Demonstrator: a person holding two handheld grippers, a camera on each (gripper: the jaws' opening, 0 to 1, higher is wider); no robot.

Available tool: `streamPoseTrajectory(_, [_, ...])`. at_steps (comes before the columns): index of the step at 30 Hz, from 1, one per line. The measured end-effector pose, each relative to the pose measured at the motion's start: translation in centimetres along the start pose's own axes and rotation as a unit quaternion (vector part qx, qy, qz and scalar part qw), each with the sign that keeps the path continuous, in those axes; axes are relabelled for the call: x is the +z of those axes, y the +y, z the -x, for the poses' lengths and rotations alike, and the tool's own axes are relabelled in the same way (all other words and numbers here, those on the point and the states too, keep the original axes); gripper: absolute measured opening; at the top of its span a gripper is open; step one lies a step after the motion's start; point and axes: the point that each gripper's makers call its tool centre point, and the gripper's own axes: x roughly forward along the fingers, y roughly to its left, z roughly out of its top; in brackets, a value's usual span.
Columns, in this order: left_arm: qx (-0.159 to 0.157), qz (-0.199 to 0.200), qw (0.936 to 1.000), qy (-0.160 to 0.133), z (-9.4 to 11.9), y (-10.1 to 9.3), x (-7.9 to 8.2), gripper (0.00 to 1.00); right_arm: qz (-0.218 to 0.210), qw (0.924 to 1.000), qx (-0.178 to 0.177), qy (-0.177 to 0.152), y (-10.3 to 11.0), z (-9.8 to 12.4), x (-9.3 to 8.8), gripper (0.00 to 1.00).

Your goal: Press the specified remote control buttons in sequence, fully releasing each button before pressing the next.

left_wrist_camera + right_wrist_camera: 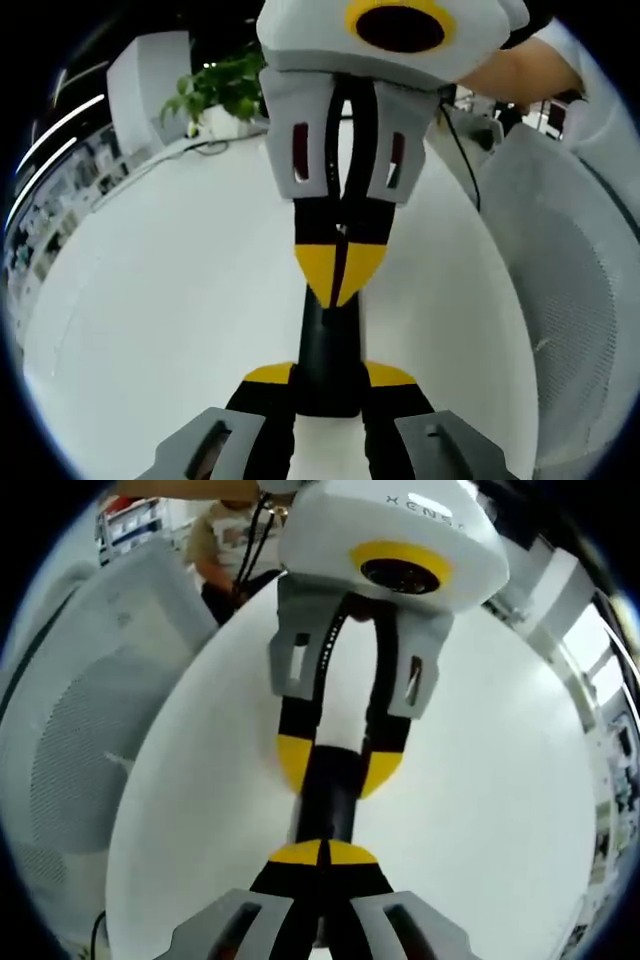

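A black remote control (330,345) is clamped by its sides between the yellow-tipped jaws of my left gripper (330,376), just above the white table (180,300). My right gripper (340,272) comes in from the top of the left gripper view, jaws shut together, with its yellow tips resting on the remote's top face. In the right gripper view, my right gripper (325,852) is shut with its tips against the remote (328,795). Opposite it, my left gripper (338,765) holds the remote from both sides. The buttons are hidden.
A white mesh chair (575,300) stands at the table's edge, also in the right gripper view (80,750). A potted plant (225,88) and a cable lie at the far side. A person (225,540) stands behind the table.
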Motion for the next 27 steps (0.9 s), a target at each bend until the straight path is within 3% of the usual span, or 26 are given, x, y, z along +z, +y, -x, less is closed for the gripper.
streamPoseTrajectory(27, [-0.004, -0.004, 1.0, 0.001, -0.1, 0.13, 0.05, 0.24, -0.012, 0.9998, 0.006, 0.017, -0.2, -0.32, -0.17, 0.0])
